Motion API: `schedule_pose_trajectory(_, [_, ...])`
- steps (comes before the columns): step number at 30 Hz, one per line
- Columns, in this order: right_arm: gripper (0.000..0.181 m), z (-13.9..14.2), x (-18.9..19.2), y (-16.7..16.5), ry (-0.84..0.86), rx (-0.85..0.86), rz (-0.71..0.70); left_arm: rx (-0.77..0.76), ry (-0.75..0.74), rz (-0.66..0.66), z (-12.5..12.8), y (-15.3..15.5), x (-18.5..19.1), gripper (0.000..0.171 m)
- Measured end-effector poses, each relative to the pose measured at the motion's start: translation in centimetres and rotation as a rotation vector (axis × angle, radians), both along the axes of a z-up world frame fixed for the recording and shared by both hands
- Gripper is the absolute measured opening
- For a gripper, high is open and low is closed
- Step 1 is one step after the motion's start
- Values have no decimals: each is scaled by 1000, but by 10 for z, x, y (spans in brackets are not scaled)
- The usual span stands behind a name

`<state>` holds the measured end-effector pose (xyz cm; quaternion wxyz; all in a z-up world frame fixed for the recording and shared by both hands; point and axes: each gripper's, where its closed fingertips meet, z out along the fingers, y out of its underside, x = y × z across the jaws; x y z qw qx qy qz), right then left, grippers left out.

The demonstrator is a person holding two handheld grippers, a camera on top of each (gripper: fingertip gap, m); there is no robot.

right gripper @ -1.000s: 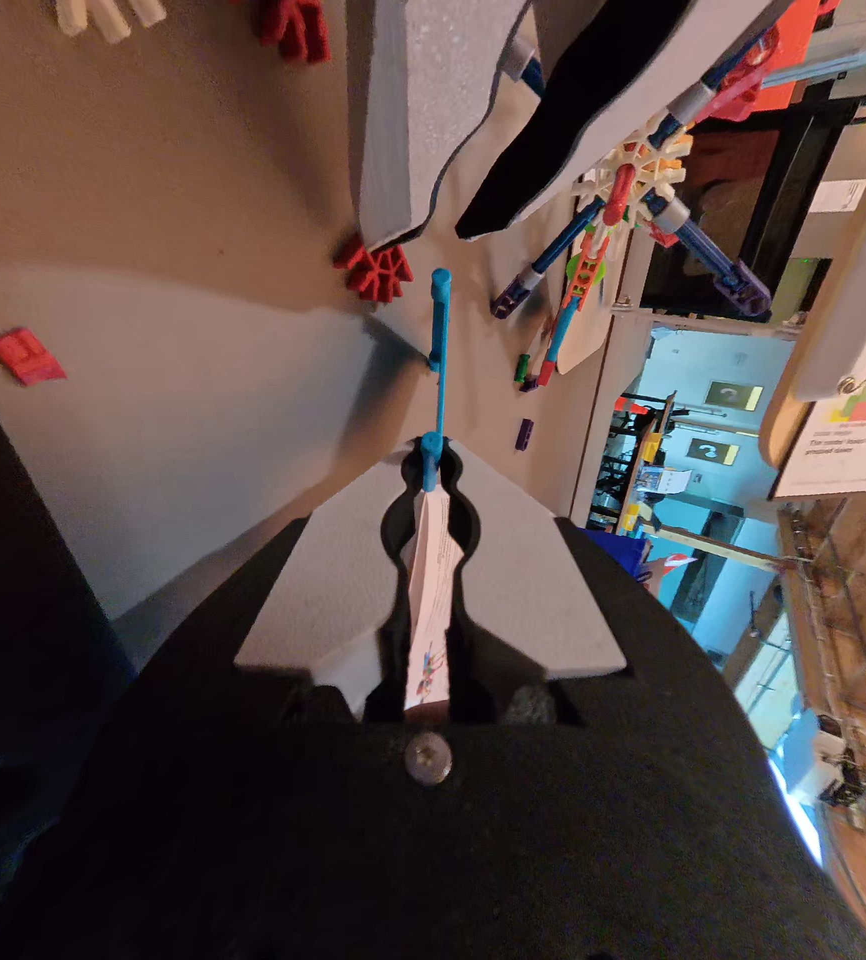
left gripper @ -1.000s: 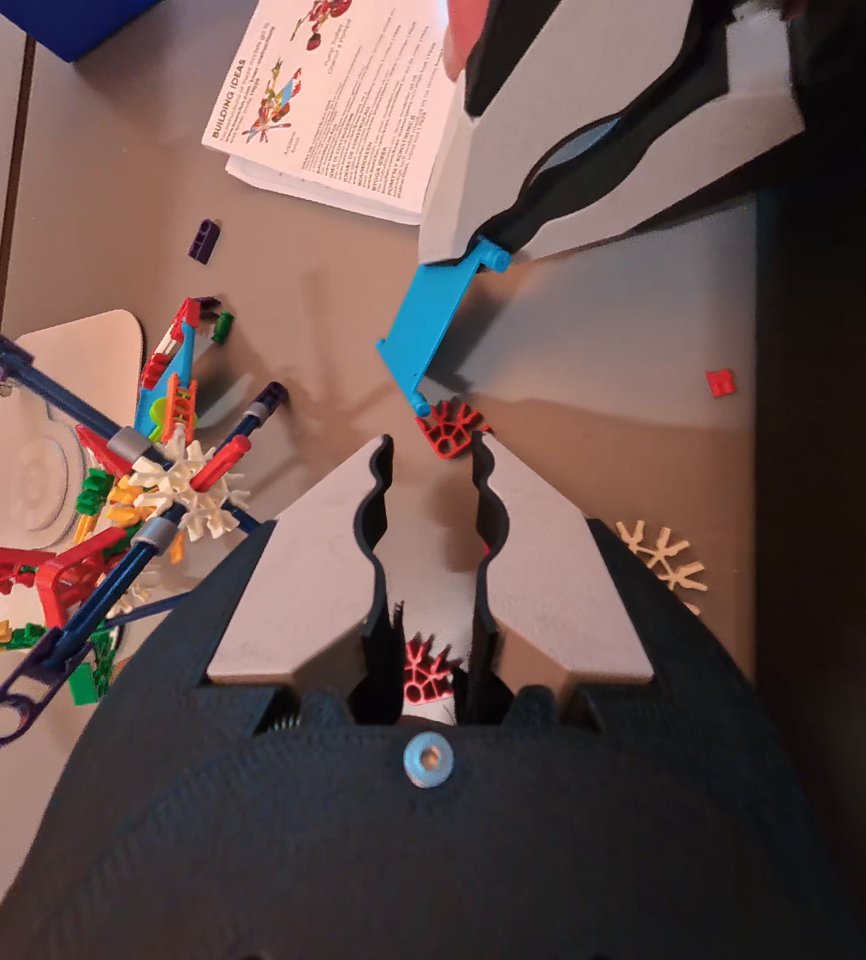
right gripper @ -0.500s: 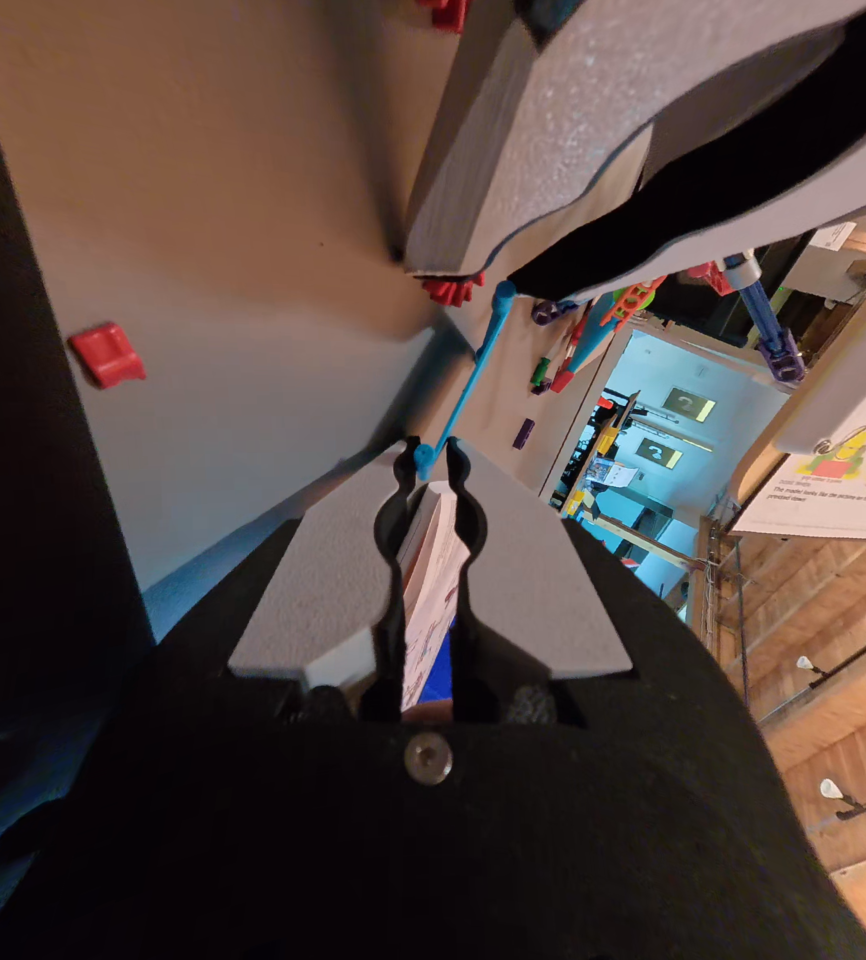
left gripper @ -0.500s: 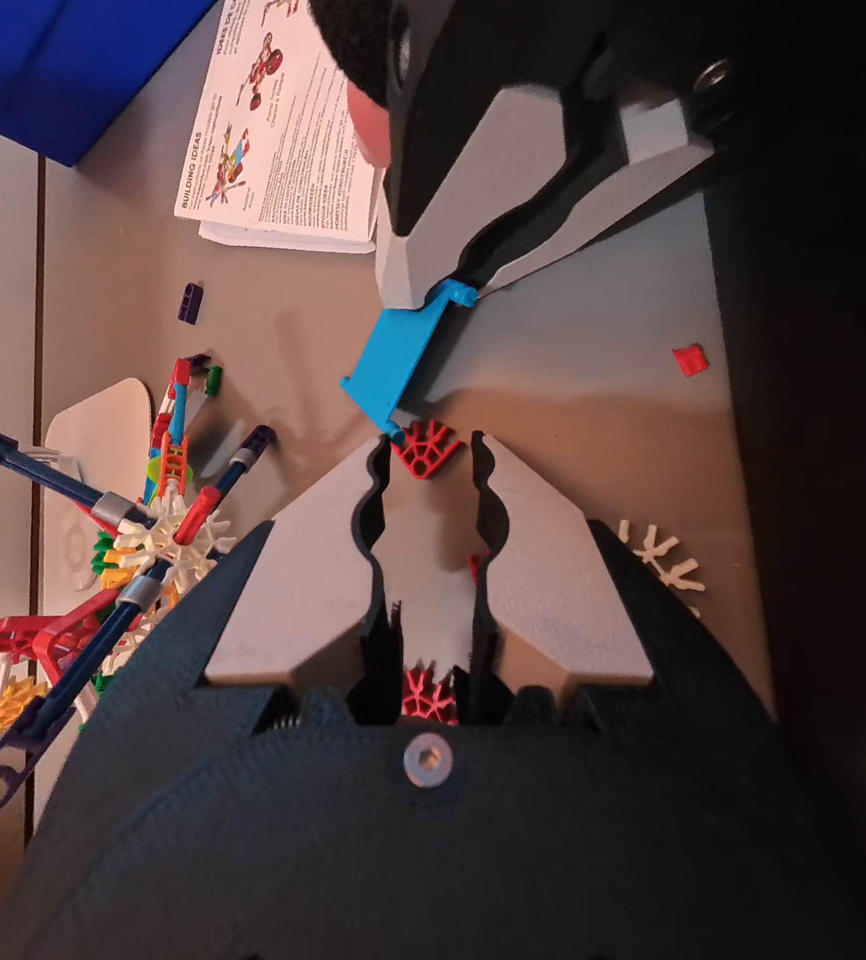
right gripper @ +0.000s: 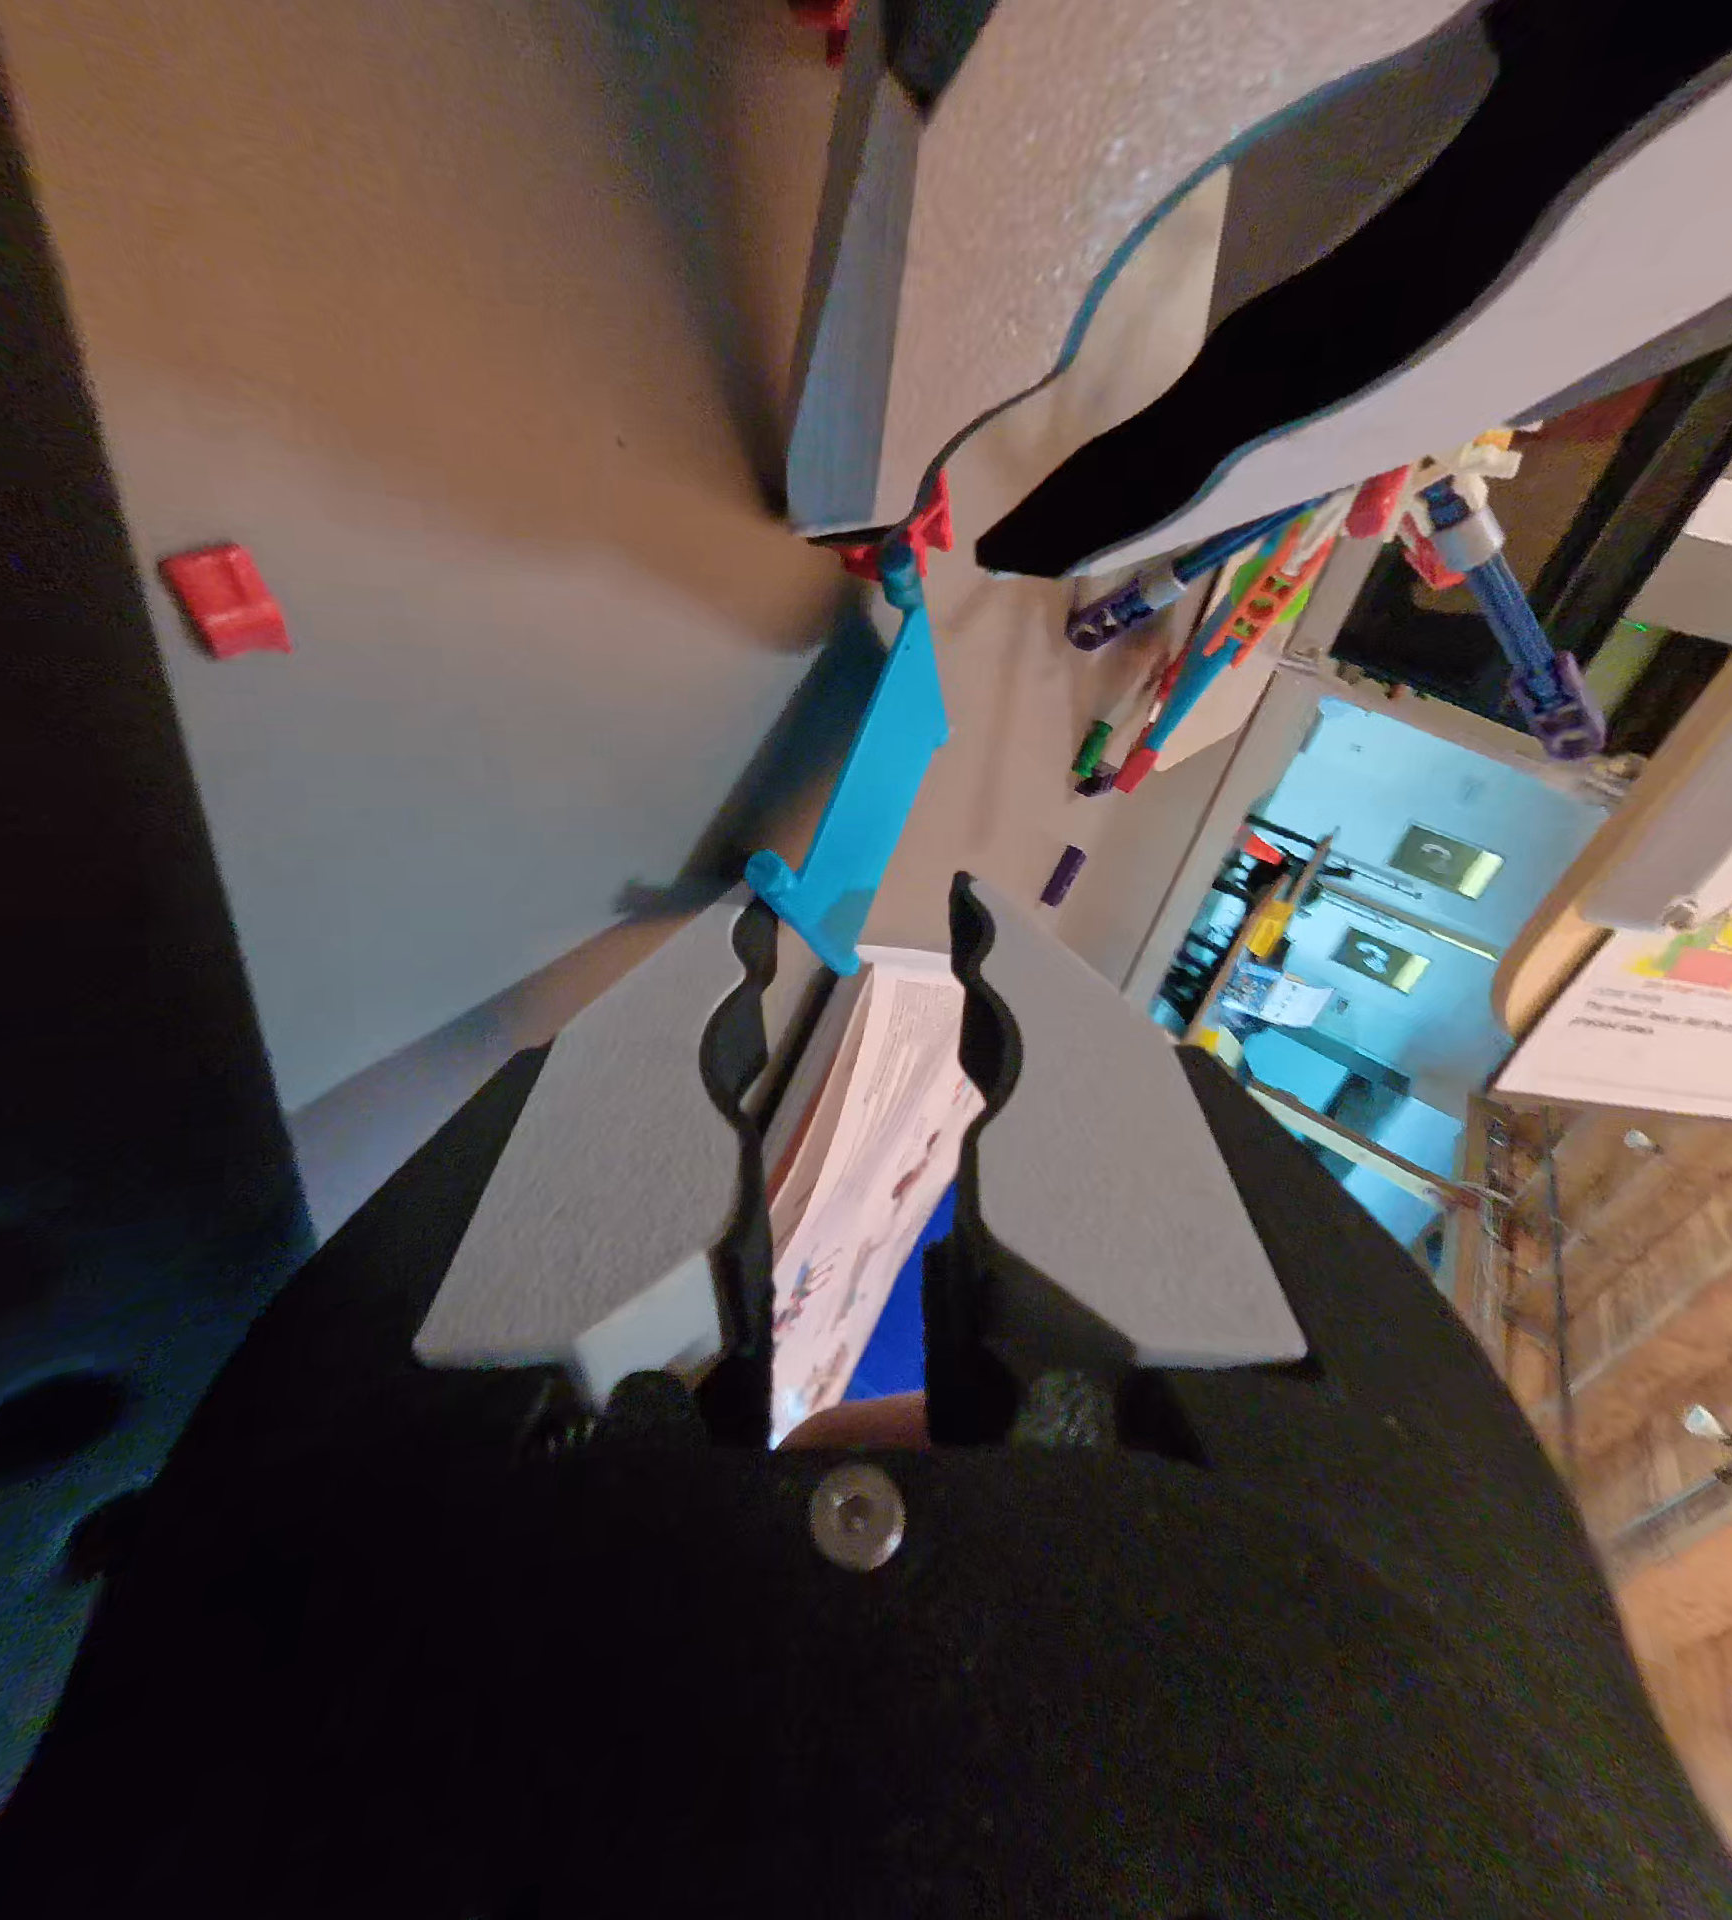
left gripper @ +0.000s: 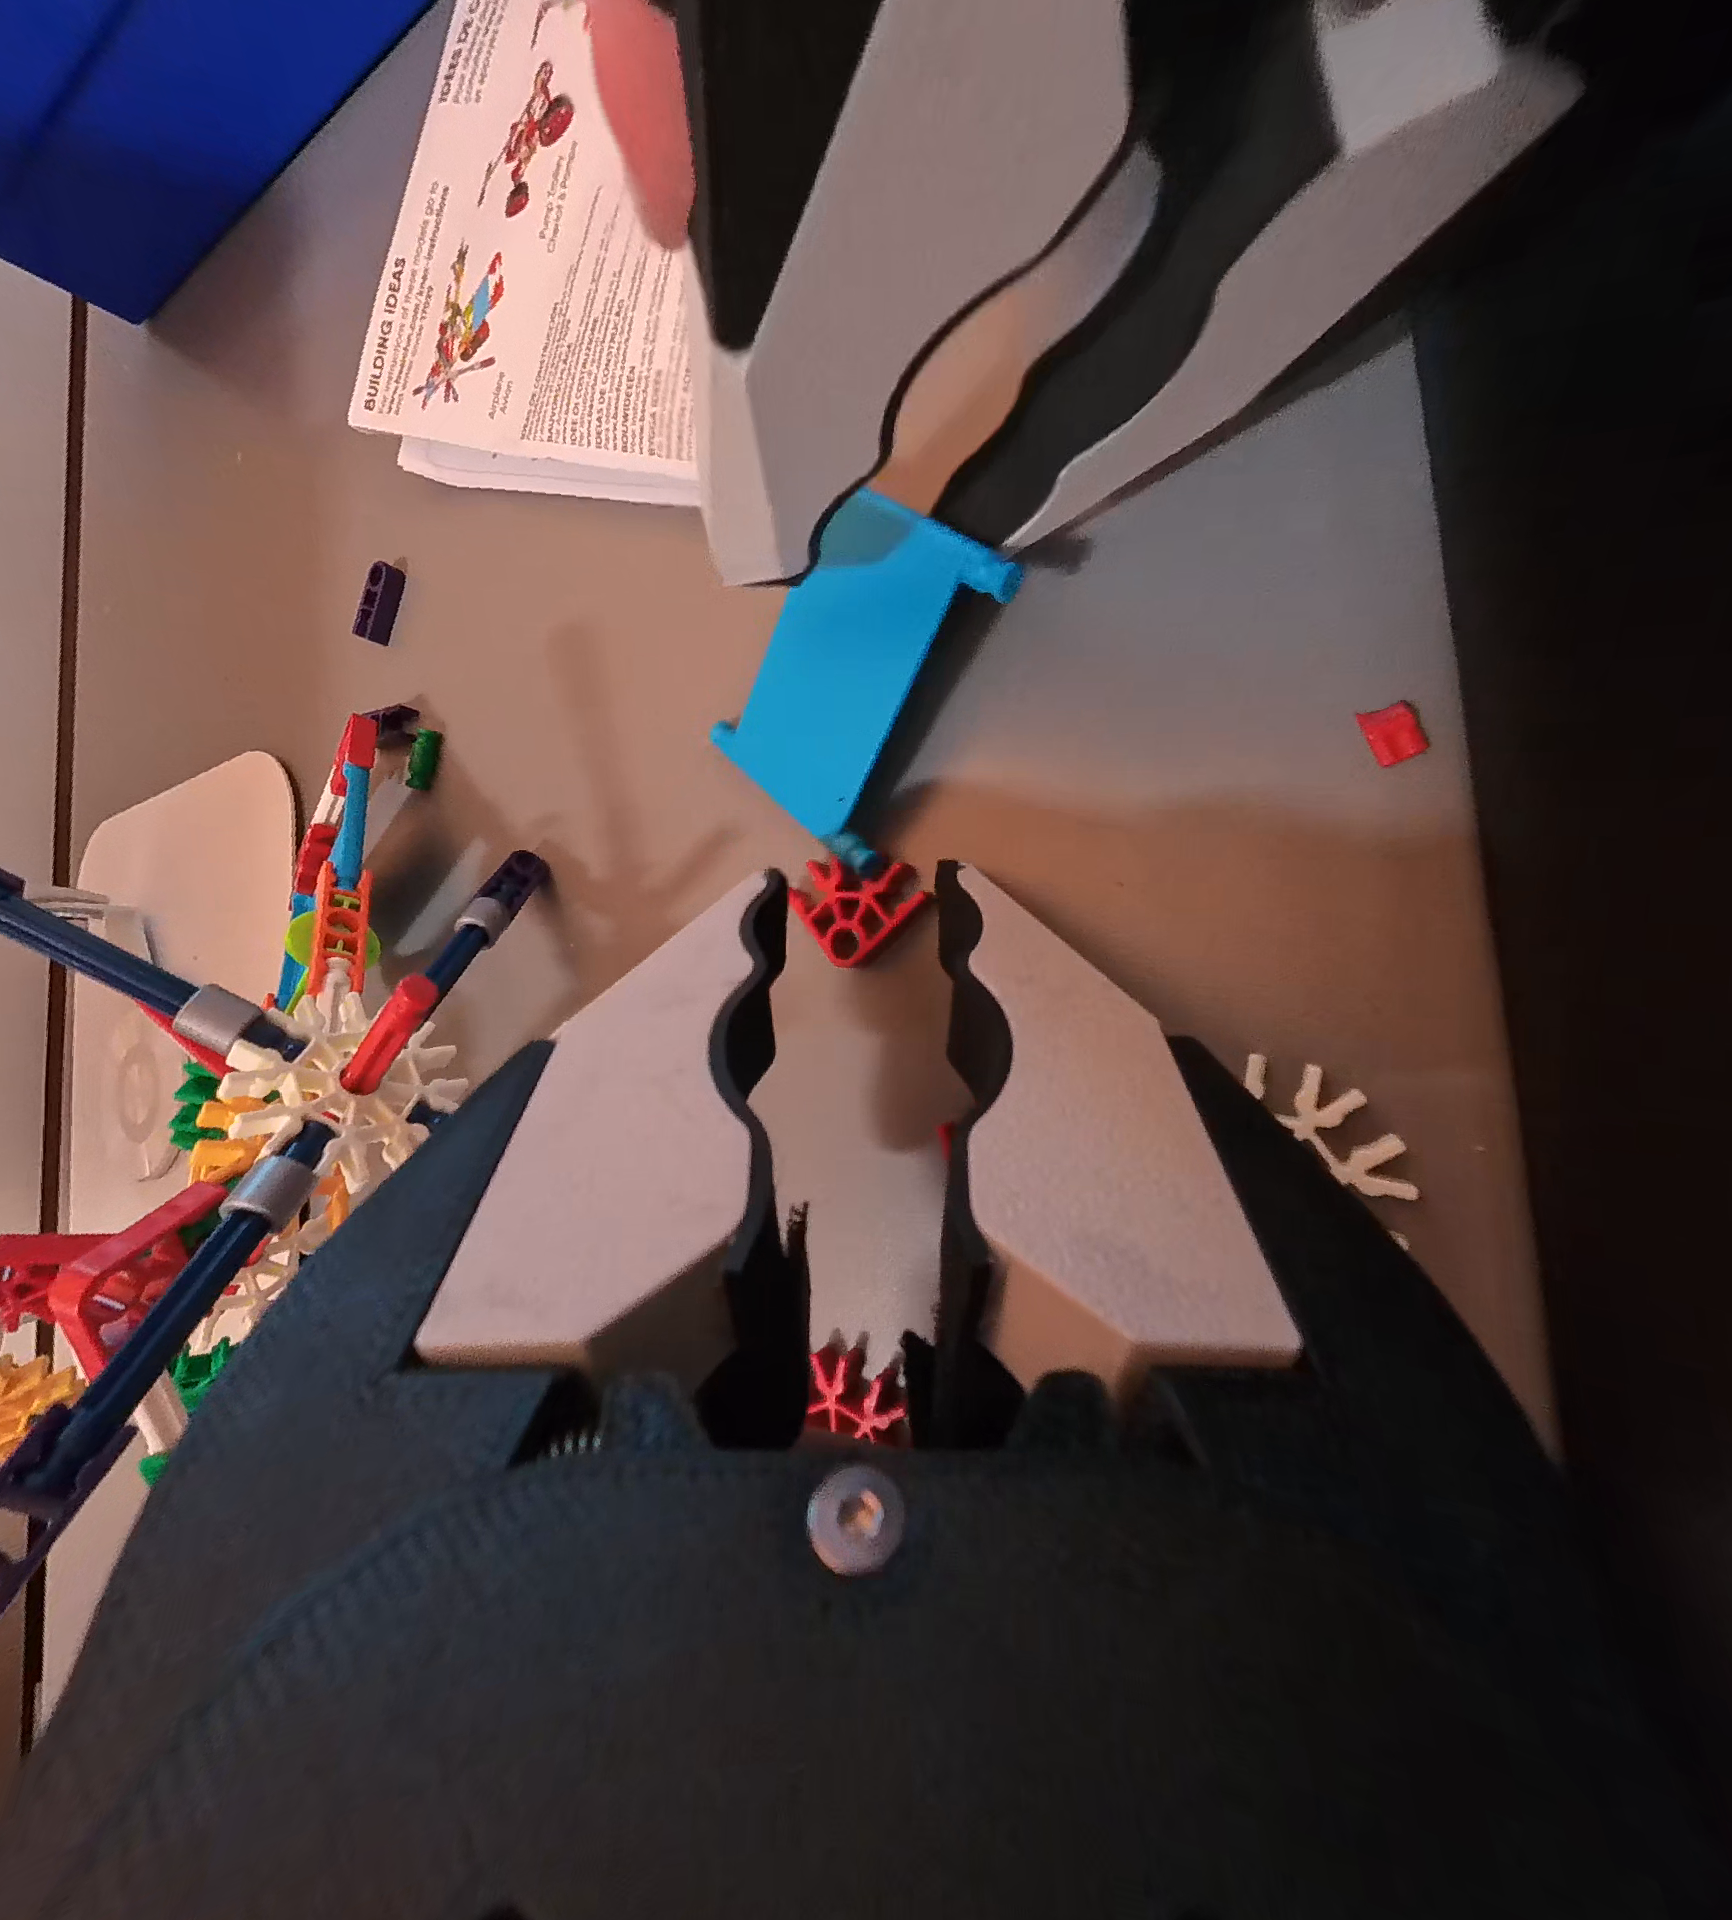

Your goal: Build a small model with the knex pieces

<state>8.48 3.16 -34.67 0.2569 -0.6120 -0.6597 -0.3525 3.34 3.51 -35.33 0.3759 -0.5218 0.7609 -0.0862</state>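
Note:
A red fan-shaped connector (left gripper: 854,914) lies on the tan table (left gripper: 1205,831), right between the tips of my open left gripper (left gripper: 857,883). A flat blue panel (left gripper: 841,675) slants from that connector up to my right gripper (left gripper: 919,540), whose jaws stand apart around the panel's upper end. In the right wrist view my right gripper (right gripper: 857,899) is open. The blue panel (right gripper: 877,758) rests by its left fingertip (right gripper: 753,925) and reaches to the red connector (right gripper: 922,532) at the left gripper (right gripper: 919,540).
A rod-and-connector toy model (left gripper: 270,1091) lies at the left on a pale board (left gripper: 187,831). An instruction leaflet (left gripper: 529,312) and a blue bin (left gripper: 114,135) lie farther off. A white snowflake connector (left gripper: 1340,1132), a small red piece (left gripper: 1392,732) and a purple piece (left gripper: 379,603) lie loose. The table's dark edge runs along the right. My hands' fingertips stand some 6 cm from each other. From the left gripper's tips to the small red piece (left gripper: 1392,732) is close to 7 cm.
My right gripper was shut on the blue panel and has opened. My left gripper has moved forward so the red connector now sits between its tips.

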Motion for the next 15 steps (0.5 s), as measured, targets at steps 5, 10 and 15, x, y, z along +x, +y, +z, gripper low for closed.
schedule_pose_trajectory(5, [32, 6, -6, -20, 266, -212, -42, 0, 8, 6, 0, 2, -2, 27])
schedule_pose_trajectory(10, [35, 29, -12, -15, 657, -349, -167, -10, 19, 18, 0, 4, -6, 29])
schedule_pose_trajectory(15, [54, 7, -16, 1, 911, -470, -334, -60, 29, 45, -1, 7, -11, 30])
